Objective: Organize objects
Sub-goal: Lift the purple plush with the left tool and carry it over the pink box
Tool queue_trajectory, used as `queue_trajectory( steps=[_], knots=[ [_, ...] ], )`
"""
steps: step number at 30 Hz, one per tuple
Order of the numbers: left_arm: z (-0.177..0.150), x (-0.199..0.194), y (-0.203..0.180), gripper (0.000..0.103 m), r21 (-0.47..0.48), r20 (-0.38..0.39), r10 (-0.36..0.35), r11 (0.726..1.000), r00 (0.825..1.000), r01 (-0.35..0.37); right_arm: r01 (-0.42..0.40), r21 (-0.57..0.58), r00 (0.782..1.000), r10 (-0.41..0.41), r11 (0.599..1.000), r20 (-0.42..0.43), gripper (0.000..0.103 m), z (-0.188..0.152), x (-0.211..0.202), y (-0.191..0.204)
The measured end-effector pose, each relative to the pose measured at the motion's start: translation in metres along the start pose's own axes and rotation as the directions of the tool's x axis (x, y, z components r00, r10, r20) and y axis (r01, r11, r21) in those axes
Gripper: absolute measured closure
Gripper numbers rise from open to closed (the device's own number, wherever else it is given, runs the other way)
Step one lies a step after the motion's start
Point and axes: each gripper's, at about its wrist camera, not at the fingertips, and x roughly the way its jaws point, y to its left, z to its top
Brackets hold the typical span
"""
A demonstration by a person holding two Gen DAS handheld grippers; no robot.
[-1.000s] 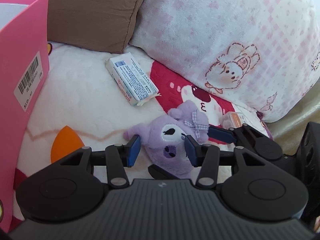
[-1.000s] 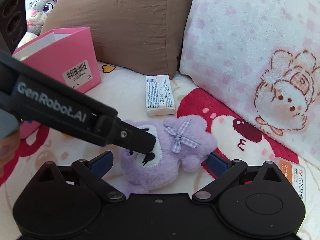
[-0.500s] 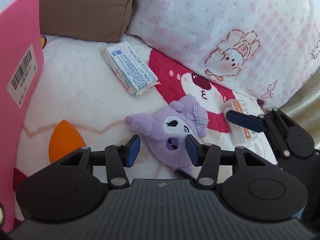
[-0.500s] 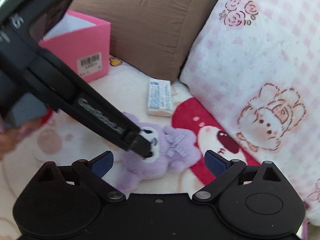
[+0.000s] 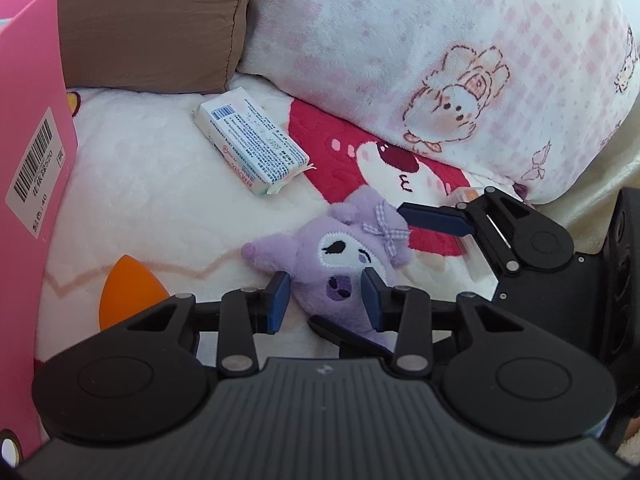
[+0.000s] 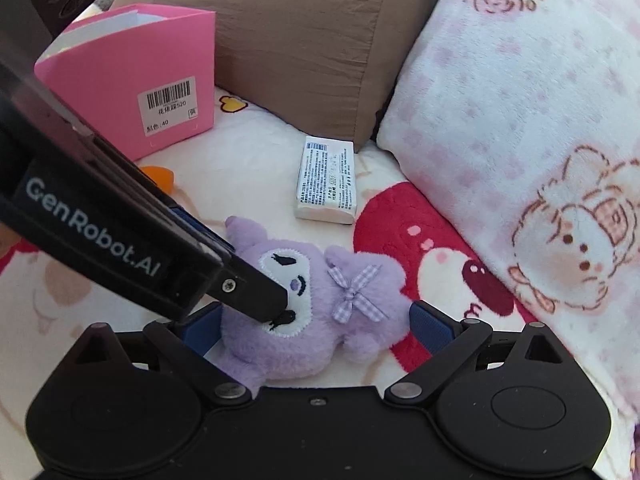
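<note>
A purple plush toy (image 5: pixel 344 252) (image 6: pixel 320 300) with a checked bow lies face up on the white and red blanket. My left gripper (image 5: pixel 325 300) (image 6: pixel 252 276) reaches in from the left; its jaws are closing, with the toy's lower face between the blue pads (image 5: pixel 278 300), which stand close at its sides without squeezing it. My right gripper (image 6: pixel 316 330) (image 5: pixel 356 266) is wide open, with the whole toy between its fingers (image 6: pixel 432 326). The lower right finger is partly hidden under the left gripper in the left wrist view.
An open pink box (image 5: pixel 32 160) (image 6: pixel 132 76) with a barcode label stands at the left. A white printed packet (image 5: pixel 252 144) (image 6: pixel 326 180) lies behind the toy, an orange piece (image 5: pixel 128 292) to its left, and a small clear case (image 5: pixel 466 196) to its right. A brown cushion (image 6: pixel 304 40) and a pink-checked pillow (image 6: pixel 520 120) close off the back.
The right gripper drew back and up, then came down close around the plush again. The left jaws have narrowed a little around the toy's face.
</note>
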Motion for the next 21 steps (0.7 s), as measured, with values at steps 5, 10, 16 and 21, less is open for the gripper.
queue_trajectory(
  steps=[5, 10, 16, 21],
  knots=[
    [0.002, 0.003, 0.008, 0.064, -0.082, -0.008, -0.033, 0.996, 0.999, 0.032, -0.024, 0.052, 0.999, 0.023, 0.998, 0.023, 0.001, -0.001, 0.009, -0.008],
    [-0.001, 0.003, 0.0, 0.065, -0.05, 0.007, -0.02, 0.999, 1.0, 0.02, -0.051, 0.143, 0.998, 0.043, 0.988, 0.053, 0.0, -0.01, 0.014, -0.013],
    [-0.001, 0.008, -0.005, 0.064, -0.026, 0.002, 0.014, 1.0, 1.0, -0.014, -0.078, 0.197, 0.997, 0.073, 0.977, 0.032, 0.0, -0.011, 0.02, -0.022],
    [-0.003, 0.006, -0.006, 0.066, 0.012, 0.014, 0.006, 1.0, 1.0, -0.007, -0.069, 0.211, 0.997, 0.059, 0.975, 0.054, 0.005, -0.014, 0.016, -0.019]
  ],
)
